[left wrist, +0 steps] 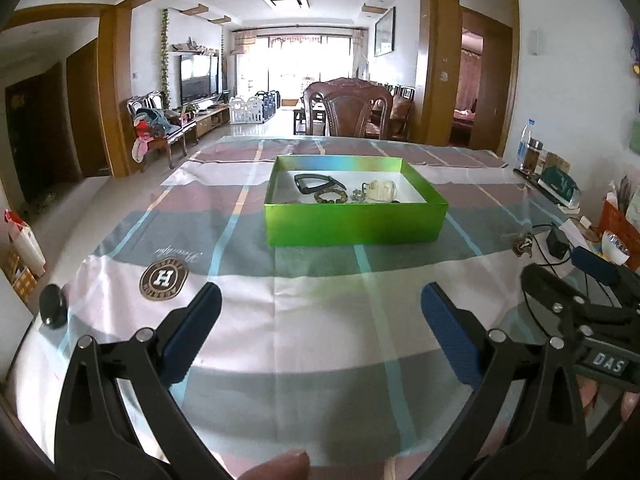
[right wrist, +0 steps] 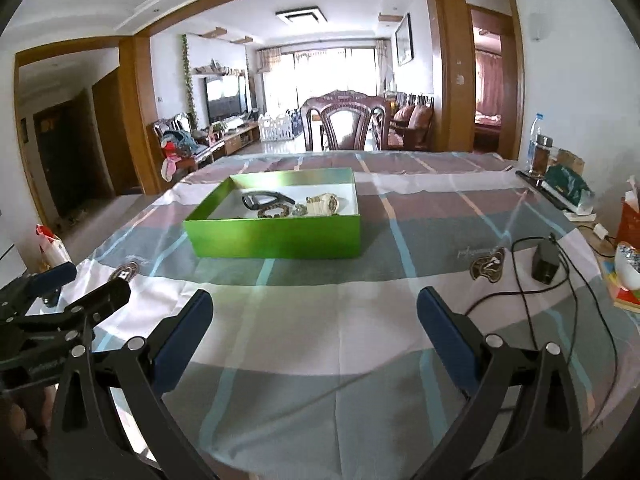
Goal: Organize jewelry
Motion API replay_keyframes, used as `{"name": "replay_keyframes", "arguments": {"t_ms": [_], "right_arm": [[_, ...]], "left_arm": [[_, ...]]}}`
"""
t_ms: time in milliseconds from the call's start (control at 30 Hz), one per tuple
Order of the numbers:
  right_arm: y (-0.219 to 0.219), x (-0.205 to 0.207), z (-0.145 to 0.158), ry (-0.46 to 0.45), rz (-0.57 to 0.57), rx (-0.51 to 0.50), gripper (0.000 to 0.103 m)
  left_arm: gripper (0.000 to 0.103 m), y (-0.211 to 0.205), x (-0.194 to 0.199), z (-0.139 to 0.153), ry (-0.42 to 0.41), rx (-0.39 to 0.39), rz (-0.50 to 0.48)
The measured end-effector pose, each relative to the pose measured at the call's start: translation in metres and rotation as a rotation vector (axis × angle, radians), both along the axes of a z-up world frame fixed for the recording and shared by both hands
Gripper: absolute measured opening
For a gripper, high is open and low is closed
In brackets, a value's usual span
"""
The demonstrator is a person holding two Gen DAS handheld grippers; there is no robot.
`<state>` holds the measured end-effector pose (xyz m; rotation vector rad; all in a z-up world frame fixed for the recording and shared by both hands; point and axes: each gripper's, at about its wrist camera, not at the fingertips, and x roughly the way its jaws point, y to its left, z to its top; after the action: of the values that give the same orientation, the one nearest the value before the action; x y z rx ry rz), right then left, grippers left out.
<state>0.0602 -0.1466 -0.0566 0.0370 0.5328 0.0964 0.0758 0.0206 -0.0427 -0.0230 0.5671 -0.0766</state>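
Plaid-clothed worktop (left wrist: 320,340): our left tongs (left wrist: 320,320) and right tongs (right wrist: 314,320), both spread empty, near the green jewelry box (left wrist: 356,224).

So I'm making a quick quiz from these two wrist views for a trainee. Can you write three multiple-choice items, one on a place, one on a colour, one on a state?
1. Where does the jewelry lie?
A. in the green box
B. loose on the tablecloth
C. in the white bowl

2. What colour is the outside of the box?
A. red
B. green
C. black

3. How do the two grippers stand?
A. both open and empty
B. both shut on a bracelet
C. left shut, right open

Key:
1 A: the beaded bracelet and cream watch sit inside the green box.
2 B: its front wall shows bright green.
3 A: the left gripper and right gripper have fingers wide apart over bare tablecloth.
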Motion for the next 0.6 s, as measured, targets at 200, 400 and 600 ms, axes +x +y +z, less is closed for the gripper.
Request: {"name": "replay_keyframes", "arguments": {"t_ms": [200, 400, 600], "right_arm": [[0.007, -0.019, 0.012, -0.028, 0.020, -0.008, 0.100], [0.008, -0.018, 0.015, -0.035, 0.013, -0.007, 0.100], [0.008, -0.015, 0.012, -0.025, 0.012, -0.009, 0.100]], "left_arm": [[0.099, 0.002, -0.021, 0.011, -0.034, 0.021, 0.012], [0.099, 0.003, -0.027, 0.014, -0.055, -0.004, -0.005], [0.099, 0.005, -0.025, 0.011, -0.042, -0.007, -0.011]]}}
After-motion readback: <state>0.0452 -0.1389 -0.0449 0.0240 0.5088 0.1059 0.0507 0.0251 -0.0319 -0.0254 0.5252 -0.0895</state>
